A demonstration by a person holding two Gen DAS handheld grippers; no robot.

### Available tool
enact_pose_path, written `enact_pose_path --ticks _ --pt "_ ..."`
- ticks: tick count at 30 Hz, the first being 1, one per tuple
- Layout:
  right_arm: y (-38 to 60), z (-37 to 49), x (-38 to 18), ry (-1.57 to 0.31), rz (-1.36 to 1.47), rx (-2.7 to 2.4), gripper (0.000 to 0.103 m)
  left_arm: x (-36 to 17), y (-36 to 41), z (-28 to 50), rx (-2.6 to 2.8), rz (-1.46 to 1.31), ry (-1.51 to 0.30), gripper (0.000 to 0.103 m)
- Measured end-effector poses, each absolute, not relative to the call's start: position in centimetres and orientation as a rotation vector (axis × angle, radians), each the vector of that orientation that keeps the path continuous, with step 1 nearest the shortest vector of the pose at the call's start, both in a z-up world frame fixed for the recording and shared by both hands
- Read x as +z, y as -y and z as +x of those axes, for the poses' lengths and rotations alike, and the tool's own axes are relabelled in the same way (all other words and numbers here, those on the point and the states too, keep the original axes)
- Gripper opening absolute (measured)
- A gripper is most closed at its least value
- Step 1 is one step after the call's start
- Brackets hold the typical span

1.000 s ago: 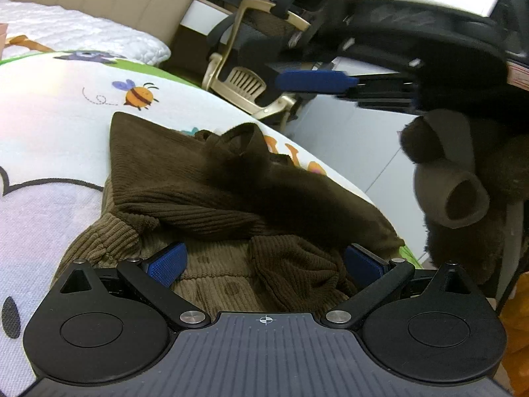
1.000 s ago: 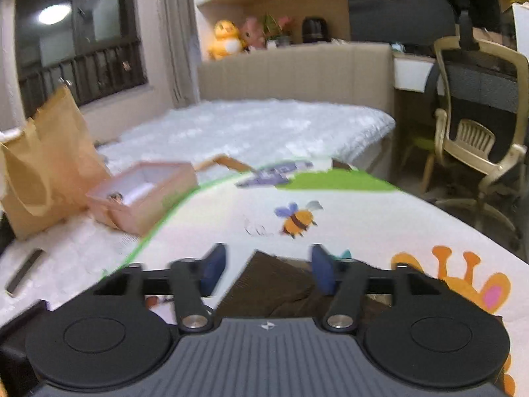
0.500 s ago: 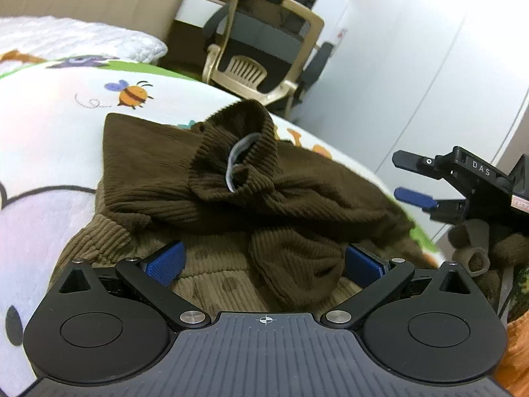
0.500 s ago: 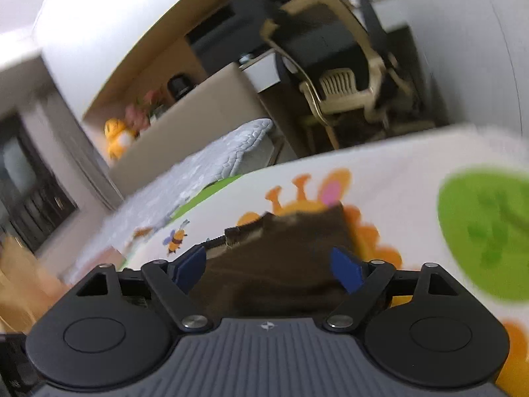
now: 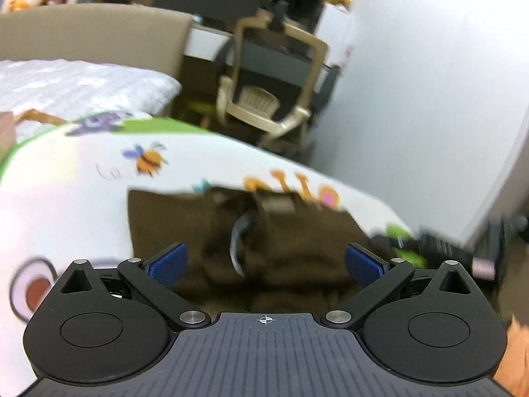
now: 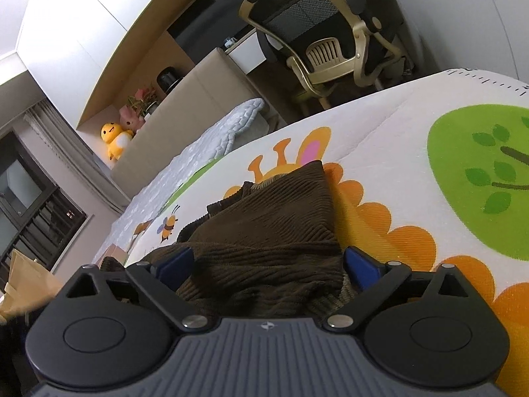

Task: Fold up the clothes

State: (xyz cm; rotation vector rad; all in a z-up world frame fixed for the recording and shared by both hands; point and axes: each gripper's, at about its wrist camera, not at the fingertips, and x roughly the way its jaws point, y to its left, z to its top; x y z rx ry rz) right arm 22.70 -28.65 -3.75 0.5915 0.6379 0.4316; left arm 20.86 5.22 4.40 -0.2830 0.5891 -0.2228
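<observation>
Through the left wrist camera my left claw stands spread wide, grasping nothing, above the brown corduroy garment, which lies bunched on the cartoon-print bed cover; this picture is blurred. Through the right wrist camera my right claw has just been opening, its blue pads either side of the garment's folded edge, released.

The brown garment is ribbed corduroy-like cloth, matt and rough, its ridges clear in the right wrist view. It lies on a quilted cloth bedspread with printed cartoon pictures, matt and finely stitched. The right gripper has a matt black plastic body, shiny metal pivot pins and blue textured fingers. The chair has a glossy beige plastic frame and black mesh.
</observation>
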Motion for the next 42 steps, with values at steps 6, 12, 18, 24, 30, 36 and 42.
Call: enact_pose_path --ticks 6,12,18,24,30,36,42 --pt "28.7 22.6 -3.6 -0.635 0.593 0.432 0.099 2.2 -3.6 26.8 -0.167 -0.318 -0.734 0.103" --pt "29.5 22.3 -3.6 -0.602 0.638 0.411 0.100 0.7 1.4 27.7 -0.125 0.088 -0.640 0.026" --pt "30.6 20.5 -1.3 -0.423 0.644 0.361 0.103 5.2 -0.2 26.7 -0.127 0.107 -0.451 0.016" --pt "27.7 21.8 1.7 -0.478 0.421 0.355 0.103 2.8 -4.5 27.7 -0.075 0.121 -0.522 0.030" --pt "22.6 25.0 0.2 -0.691 0.013 0.250 0.103 0.9 -8.5 26.3 -0.083 0.051 -0.634 0.077" --pt "21.6 26.0 -1.6 -0.776 -0.094 0.222 0.103 2.8 -12.0 25.5 -0.111 -0.116 -0.647 0.091" --pt "22.9 27.0 -1.4 -0.861 -0.005 0.270 0.103 2.6 -12.2 25.8 -0.211 -0.263 -0.703 0.093"
